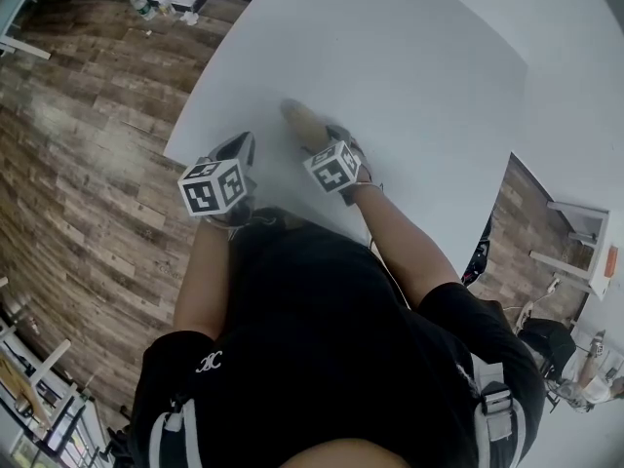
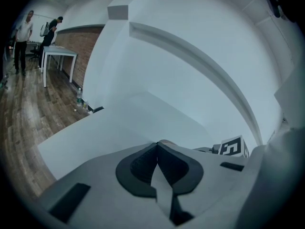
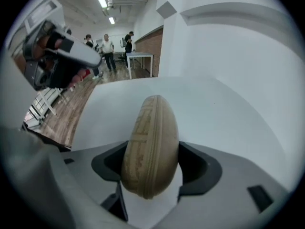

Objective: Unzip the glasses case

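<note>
A tan oval glasses case (image 1: 302,123) rests on the white table (image 1: 409,76) near its front edge. In the right gripper view the case (image 3: 151,144) stands on its edge with the zipper seam facing me, its near end between the jaws. My right gripper (image 3: 152,152) is open wide around it; the right pad (image 3: 198,168) shows a thin gap to the case and the left pad is partly hidden behind it. In the head view the right gripper (image 1: 328,142) sits just behind the case. My left gripper (image 1: 244,146) hovers to the left of it, shut (image 2: 157,145) and empty.
The table's left edge (image 1: 185,115) drops to a wood floor (image 1: 88,164), where bottles (image 1: 142,6) stand by the wall. Several people (image 3: 108,49) stand by a white desk (image 3: 140,57) far off. The person's black shirt (image 1: 322,339) fills the near side.
</note>
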